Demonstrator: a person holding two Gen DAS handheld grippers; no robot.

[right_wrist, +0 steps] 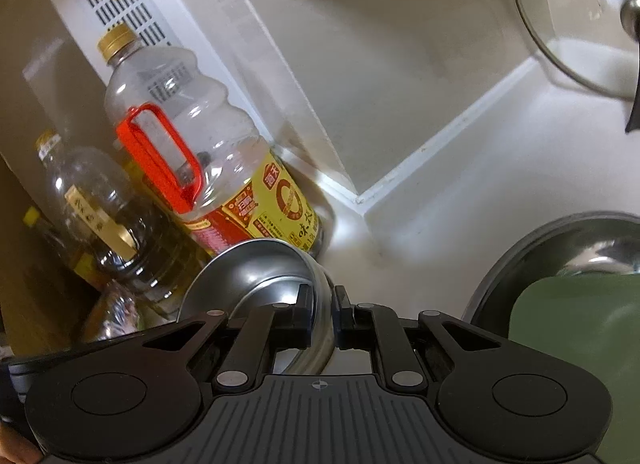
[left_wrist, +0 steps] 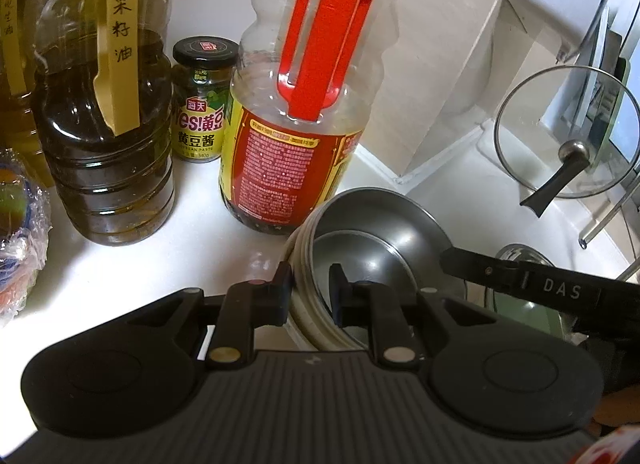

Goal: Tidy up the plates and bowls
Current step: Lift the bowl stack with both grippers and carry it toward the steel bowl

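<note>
A stack of steel bowls [left_wrist: 372, 232] with pale outer walls is tilted on the white counter [left_wrist: 208, 252], its open side facing right. My left gripper [left_wrist: 311, 286] is shut on the stack's near rim, one pad outside and one inside. One black finger [left_wrist: 500, 276] of the right gripper reaches in from the right across the stack's far side. In the right wrist view the same bowls [right_wrist: 256, 268] lean against the bottles, and my right gripper [right_wrist: 323, 304] is shut on their rim edge.
Behind the bowls stand a dark oil bottle [left_wrist: 108, 151], a soybean paste jar [left_wrist: 202, 103] and a red-handled sauce bottle [left_wrist: 304, 123]. A glass lid [left_wrist: 564, 131] leans at the right. A large steel bowl [right_wrist: 592, 248] and a green item [right_wrist: 580, 344] sit to the right.
</note>
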